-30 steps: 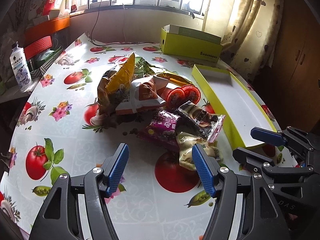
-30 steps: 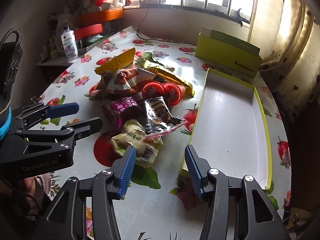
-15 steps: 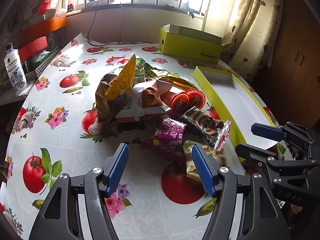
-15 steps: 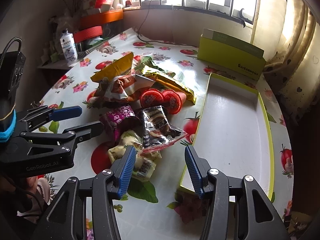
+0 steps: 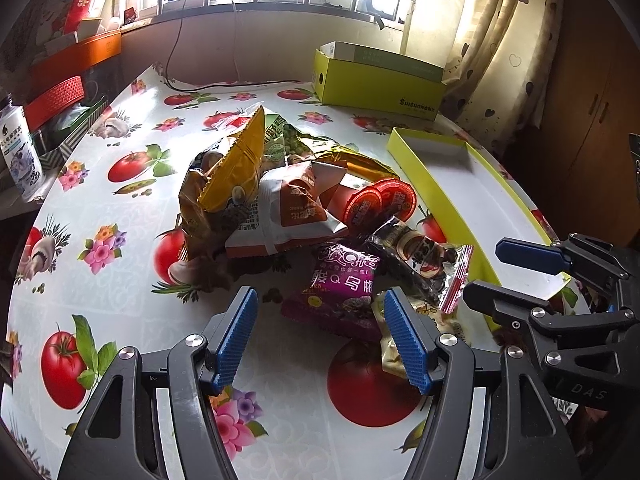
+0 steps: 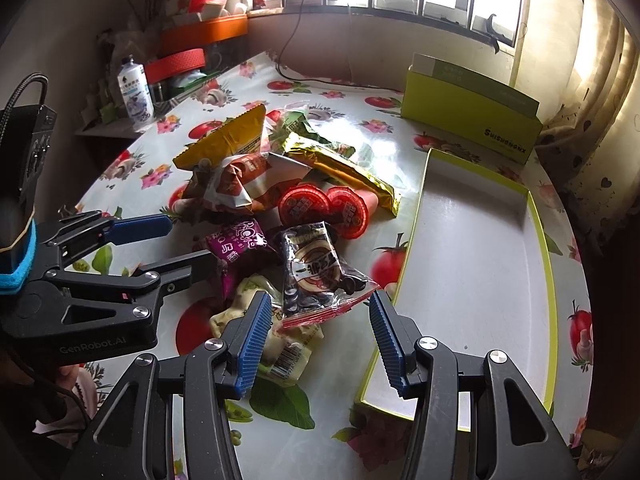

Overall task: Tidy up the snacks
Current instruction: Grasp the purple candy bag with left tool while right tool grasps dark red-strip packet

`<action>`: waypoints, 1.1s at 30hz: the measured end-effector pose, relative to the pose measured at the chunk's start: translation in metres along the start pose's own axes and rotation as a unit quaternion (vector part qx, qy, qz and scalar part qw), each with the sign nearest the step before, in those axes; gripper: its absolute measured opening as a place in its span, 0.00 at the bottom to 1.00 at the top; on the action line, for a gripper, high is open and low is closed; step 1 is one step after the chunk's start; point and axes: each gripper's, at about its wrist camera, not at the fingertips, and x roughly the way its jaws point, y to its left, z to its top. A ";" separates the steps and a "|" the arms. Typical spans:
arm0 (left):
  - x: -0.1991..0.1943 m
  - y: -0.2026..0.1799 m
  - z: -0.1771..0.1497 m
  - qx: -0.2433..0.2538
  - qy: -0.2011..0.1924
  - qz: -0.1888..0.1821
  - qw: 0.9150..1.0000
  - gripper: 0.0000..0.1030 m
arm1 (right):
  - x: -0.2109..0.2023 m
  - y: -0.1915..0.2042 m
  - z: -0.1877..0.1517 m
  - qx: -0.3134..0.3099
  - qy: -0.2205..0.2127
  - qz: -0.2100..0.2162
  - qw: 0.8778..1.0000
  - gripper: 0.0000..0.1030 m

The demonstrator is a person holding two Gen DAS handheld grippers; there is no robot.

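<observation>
counting 2 red cups (image 6: 324,209), 1 tray (image 6: 541,236), 2 grippers agape.

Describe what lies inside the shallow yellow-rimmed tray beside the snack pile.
The tray holds nothing visible: only its bare white floor shows. Its near corner is covered by the right gripper.

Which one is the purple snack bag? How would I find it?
Find the yellow-edged tray on the tomato-print tablecloth; the snack pile lies left of it. At the pile's near edge, beside the dark seed packet, is the purple snack bag, the only purple one.
</observation>
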 end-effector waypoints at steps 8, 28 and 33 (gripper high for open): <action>0.003 -0.003 0.003 0.007 -0.001 -0.002 1.000 0.64 | 0.006 0.000 0.002 -0.003 0.004 0.003 1.000 0.48; 0.025 -0.011 0.010 0.037 0.015 -0.028 0.999 0.64 | 0.013 -0.006 0.005 -0.002 0.009 0.005 1.000 0.48; 0.036 -0.009 0.011 0.044 0.026 -0.031 0.998 0.64 | 0.019 -0.007 0.009 -0.007 0.015 0.008 1.000 0.48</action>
